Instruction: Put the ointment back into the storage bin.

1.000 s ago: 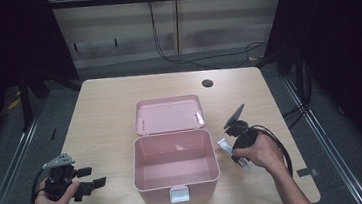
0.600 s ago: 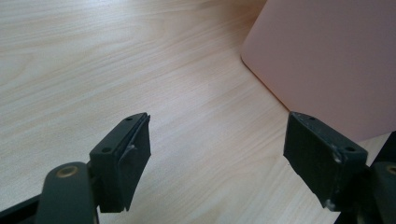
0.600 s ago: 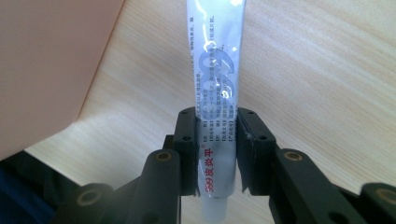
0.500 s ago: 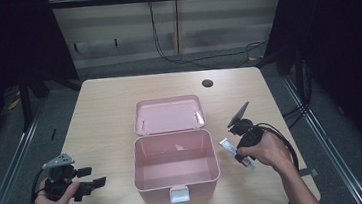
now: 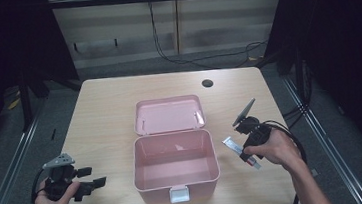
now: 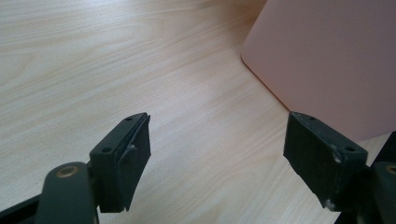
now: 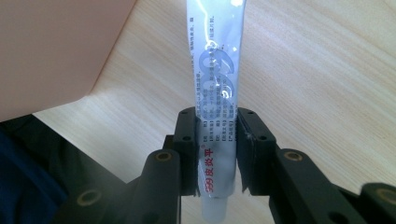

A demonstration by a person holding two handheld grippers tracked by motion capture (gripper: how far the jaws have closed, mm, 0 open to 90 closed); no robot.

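The tube (image 7: 215, 93) of ointment is clamped between the jaws of the right tool (image 7: 216, 154), just beside the open pink box (image 5: 174, 158) on the desk (image 5: 105, 119). The pick-up seems done; placing it in the empty box is left. The left tool (image 6: 217, 154) stands apart, holding nothing.

Open box (image 5: 175, 165) sits mid-table (image 5: 104, 109), its lid (image 5: 169, 114) laid back behind it. My left gripper (image 5: 93, 176) lies left of the box; tube (image 5: 239, 151) in my right gripper (image 5: 248, 152), just right of it.
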